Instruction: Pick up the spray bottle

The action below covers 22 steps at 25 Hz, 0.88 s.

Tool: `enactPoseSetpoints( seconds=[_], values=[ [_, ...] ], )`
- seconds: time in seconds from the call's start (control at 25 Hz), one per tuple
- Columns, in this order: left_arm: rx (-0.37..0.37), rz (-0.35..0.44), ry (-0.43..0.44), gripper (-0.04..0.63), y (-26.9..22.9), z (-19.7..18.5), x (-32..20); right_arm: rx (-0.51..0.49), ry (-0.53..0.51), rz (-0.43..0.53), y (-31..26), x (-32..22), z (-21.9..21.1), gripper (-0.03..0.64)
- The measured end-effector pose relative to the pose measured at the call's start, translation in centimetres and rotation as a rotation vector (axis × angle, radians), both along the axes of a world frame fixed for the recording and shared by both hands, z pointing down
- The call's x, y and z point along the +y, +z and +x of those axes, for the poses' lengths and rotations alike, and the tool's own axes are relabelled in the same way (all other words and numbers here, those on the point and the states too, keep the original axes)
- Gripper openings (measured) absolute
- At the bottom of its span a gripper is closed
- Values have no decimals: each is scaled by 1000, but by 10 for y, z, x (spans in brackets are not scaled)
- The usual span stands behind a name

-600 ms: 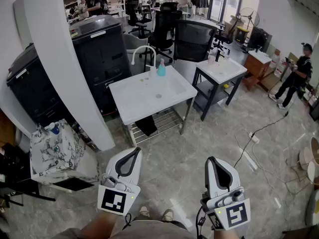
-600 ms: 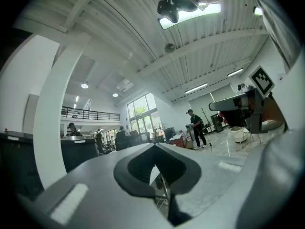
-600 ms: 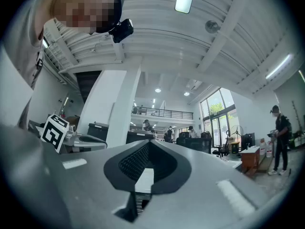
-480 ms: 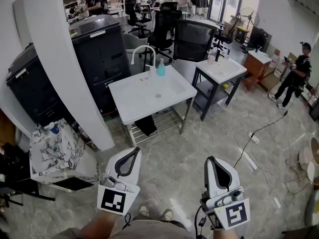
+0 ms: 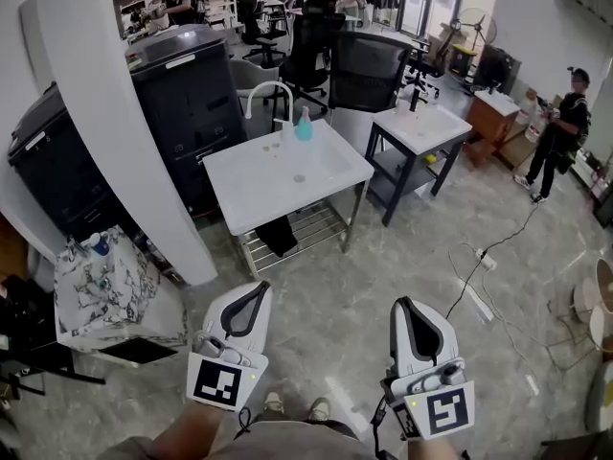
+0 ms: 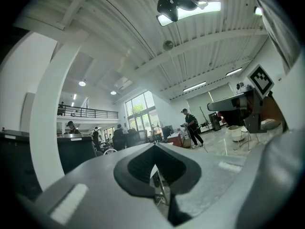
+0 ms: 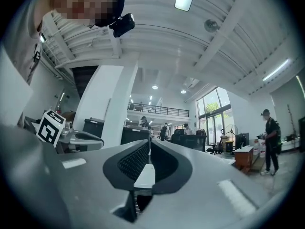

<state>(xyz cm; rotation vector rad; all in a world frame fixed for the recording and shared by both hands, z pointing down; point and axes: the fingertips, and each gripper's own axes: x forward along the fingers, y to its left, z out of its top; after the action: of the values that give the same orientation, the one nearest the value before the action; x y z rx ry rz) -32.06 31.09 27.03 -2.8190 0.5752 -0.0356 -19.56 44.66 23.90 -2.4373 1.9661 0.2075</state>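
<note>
Teal plastic spray bottle (image 5: 304, 126) stands upright at the far edge of the white tabletop (image 5: 326, 175), well ahead of two empty, pinched-shut claws — the white left claw (image 5: 259, 290) looking slightly nearer than the right claw (image 5: 404, 307).

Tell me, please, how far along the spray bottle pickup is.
Nothing looks done yet: the spray bottle stands at the back of the white sink table, far from the left gripper and right gripper, both shut and empty. Approaching, grasping and lifting remain.
</note>
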Motion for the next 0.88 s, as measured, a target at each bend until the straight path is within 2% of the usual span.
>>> enactPoseSetpoints(
  seconds=[0.04, 0.08, 0.12, 0.24, 0.56, 0.88],
  values=[
    [-2, 0, -3, 0, 1, 3, 1, -8, 0, -3, 1, 2, 3, 63],
    [-3, 0, -6, 0, 1, 5, 3, -21, -3, -5, 3, 3, 6, 140],
    [-2, 1, -9, 0, 2, 7, 4, -36, -3, -4, 4, 4, 10, 179],
    [-5, 8, -18, 0, 5, 14, 10, -47, 0, -17, 11, 10, 20, 259],
    [-11, 39, -37, 0, 4, 35, 27, -64, -23, -45, 25, 25, 45, 264],
    [12, 44, -59, 0, -1, 50, 9, -45, -44, -57, 29, 11, 67, 255]
  ],
)
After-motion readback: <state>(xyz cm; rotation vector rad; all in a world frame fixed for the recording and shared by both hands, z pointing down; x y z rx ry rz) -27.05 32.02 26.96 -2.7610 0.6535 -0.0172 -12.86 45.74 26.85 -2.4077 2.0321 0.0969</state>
